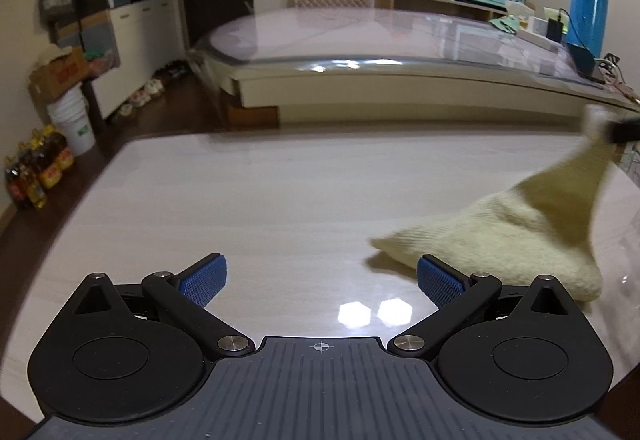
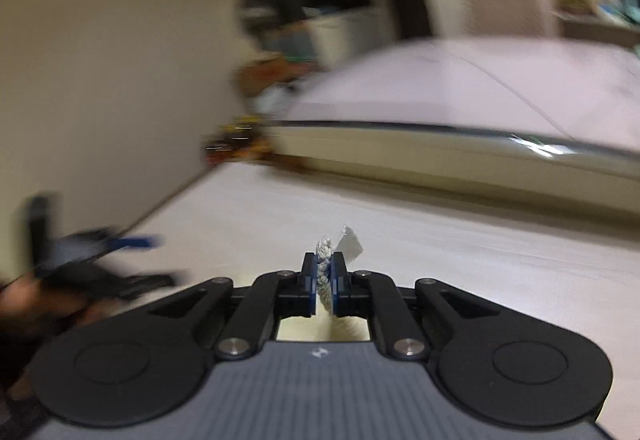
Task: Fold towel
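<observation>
- Towel (image 1: pixel 504 240) lay toward the counter's (image 1: pixel 260 199) right edge, one corner lifted.
- Left gripper (image 1: pixel 322 280) hovered with jaws spread wide and empty, the towel's loose near corner just to its right.
- Right gripper (image 2: pixel 324 280) had its jaws clenched on the raised corner.

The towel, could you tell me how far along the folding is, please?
Nothing looks folded yet. The towel lies bunched on the table, with one corner lifted. In hand: the right gripper is shut on that corner and holds it above the table. The left gripper is open, empty and beside the towel. Left: spreading it flat, then every fold.
</observation>
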A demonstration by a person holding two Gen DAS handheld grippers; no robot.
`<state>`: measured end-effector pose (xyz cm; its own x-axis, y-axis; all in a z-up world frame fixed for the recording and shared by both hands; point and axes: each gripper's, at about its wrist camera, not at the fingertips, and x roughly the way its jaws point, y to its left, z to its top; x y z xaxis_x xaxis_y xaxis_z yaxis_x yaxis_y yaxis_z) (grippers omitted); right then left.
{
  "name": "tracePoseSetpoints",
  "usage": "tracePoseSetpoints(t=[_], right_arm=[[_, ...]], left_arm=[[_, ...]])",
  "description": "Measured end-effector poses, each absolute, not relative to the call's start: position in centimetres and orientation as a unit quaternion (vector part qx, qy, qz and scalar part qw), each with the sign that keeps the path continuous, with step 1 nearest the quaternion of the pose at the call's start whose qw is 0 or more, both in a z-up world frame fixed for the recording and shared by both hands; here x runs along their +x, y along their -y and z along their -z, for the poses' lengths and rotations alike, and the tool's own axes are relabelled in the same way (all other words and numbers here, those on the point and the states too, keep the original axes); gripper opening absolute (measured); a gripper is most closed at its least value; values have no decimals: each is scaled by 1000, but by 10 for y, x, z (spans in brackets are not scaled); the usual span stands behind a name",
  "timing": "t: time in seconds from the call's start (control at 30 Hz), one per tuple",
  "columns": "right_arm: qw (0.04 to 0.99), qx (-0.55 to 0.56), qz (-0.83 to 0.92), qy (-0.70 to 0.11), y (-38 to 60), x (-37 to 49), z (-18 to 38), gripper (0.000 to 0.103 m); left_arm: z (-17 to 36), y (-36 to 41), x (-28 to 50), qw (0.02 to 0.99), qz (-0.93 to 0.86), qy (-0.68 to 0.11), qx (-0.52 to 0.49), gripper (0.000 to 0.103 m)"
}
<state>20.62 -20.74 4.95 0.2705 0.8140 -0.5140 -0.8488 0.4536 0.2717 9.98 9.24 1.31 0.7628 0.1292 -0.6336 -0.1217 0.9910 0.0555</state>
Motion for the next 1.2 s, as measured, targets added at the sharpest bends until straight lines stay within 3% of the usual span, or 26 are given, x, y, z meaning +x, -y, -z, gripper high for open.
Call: tracePoseSetpoints(t=[0.23, 0.47, 0.5, 0.53, 0.6, 0.83, 1.03, 1.2], right_arm=[[722, -94, -606, -318, 169, 92, -30, 7], [694, -140, -610, -356, 150, 62, 6, 9], [693, -140, -606, -364, 148, 62, 6, 14], [693, -139, -605, -367, 146, 62, 5, 30], [710, -112, -596, -359, 156, 69, -7, 47], [800, -120, -494, -320, 131, 100, -26, 40], [820, -138, -440, -339, 70, 131, 1, 29], [820, -141, -423, -359, 40, 141, 20, 30]], left_arm=[[-15, -104, 101, 938, -52, -338, 50, 103], [-8, -93, 115, 936, 4, -342, 85, 103], [-5, -92, 118, 935, 11, -344, 90, 103], [-3, -91, 120, 934, 14, -344, 94, 103], [3, -92, 129, 932, 16, -347, 105, 103], [16, -110, 145, 928, 2, -357, 106, 103], [10, -138, 137, 933, -27, -350, 72, 103], [9, -150, 129, 936, -30, -346, 59, 103]])
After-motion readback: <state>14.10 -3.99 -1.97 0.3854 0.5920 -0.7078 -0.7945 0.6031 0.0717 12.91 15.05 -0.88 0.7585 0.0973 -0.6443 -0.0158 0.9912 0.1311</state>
